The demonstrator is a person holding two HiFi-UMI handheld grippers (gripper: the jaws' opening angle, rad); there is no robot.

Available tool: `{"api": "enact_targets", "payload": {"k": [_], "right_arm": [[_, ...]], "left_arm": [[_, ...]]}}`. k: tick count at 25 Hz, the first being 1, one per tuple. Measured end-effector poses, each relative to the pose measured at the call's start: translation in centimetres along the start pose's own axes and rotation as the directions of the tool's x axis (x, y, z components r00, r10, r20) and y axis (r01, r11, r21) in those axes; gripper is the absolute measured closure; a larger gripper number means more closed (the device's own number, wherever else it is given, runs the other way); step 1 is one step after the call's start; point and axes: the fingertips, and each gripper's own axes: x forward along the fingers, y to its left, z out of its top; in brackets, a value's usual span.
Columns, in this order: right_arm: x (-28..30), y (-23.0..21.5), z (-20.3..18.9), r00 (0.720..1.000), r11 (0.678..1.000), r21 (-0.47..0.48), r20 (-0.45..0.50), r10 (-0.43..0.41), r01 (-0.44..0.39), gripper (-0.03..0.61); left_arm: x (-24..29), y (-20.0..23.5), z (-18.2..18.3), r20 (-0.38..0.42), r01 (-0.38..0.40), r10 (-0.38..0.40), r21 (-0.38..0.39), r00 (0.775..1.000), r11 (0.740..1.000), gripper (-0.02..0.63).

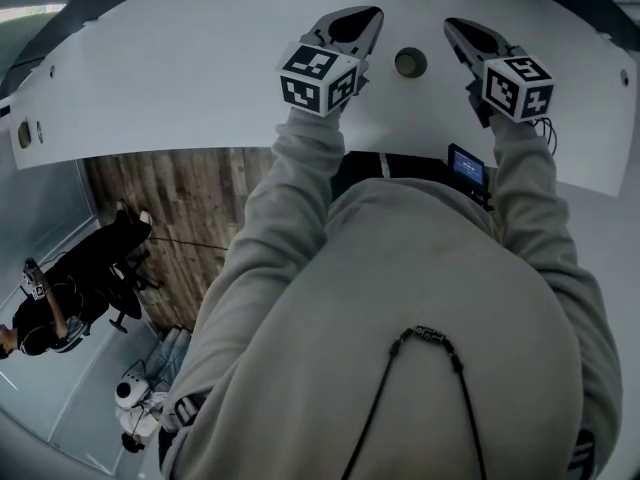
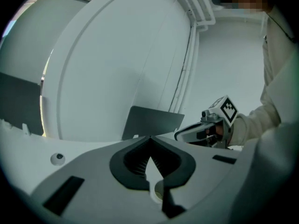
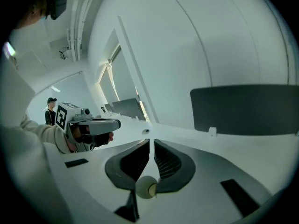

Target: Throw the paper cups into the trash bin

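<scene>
- The paper cup [image 1: 410, 63] stood on the far part of the white table [image 1: 180, 78]. In the head view its round mouth faced up at the camera, so its long axis appeared to run upright.
- I could not confirm that tilt from either gripper view, where only a small part of the cup showed.
- It sat between my two claws, with bare tabletop visible on either side of it in the head view.
- The left gripper [image 1: 362, 20] was clenched, jaw tips meeting at a point and nothing caught between the ribbed pads. The cup [image 2: 159, 190] showed only low in that gripper's view, through the gap behind the pads.
- The right gripper [image 1: 465, 33] was likewise drawn together to a thin slit and held nothing. The cup [image 3: 145, 187] appeared at the bottom of its view, below the jaws.
- Each claw was visible from the other's camera, gripped by a hand in a pale sleeve, both pointing toward the far side of the table.
- The cup looked small and pale, with a dull grey rim and a darker inside from above. From the right gripper view it read as a rounded off-white body with a lighter circular face.
</scene>
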Motion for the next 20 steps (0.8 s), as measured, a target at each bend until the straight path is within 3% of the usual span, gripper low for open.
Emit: {"api": "enact_targets", "payload": {"k": [4, 6, 12, 20], "right_arm": [[2.2, -2.2, -5.8, 0.991, 0.993, 0.112, -0.129, 0.042, -0.027, 0.544], [2.7, -2.1, -8.0, 0.979, 0.991, 0.126, -0.190, 0.075, -0.052, 0.449], [4.0, -2.4, -14.9, 0.942, 0.990, 0.124, -0.320, 0.097, -0.060, 0.337], [6.0, -2.9, -16.8, 0.922, 0.984, 0.169, -0.368, 0.118, -0.058, 0.336]], "left_arm": [[1.3, -0.3, -3.0, -0.025, 0.000, -0.001, -0.039, 1.000, 0.999, 0.620], [1.5, -0.5, -4.2, -0.043, -0.004, 0.002, -0.055, 0.999, 0.998, 0.620], [1.8, -1.0, -8.7, -0.076, -0.019, 0.011, -0.105, 0.997, 0.994, 0.620], [2.3, 0.4, -10.1, -0.098, -0.024, 0.010, -0.140, 0.995, 0.990, 0.620]]}}
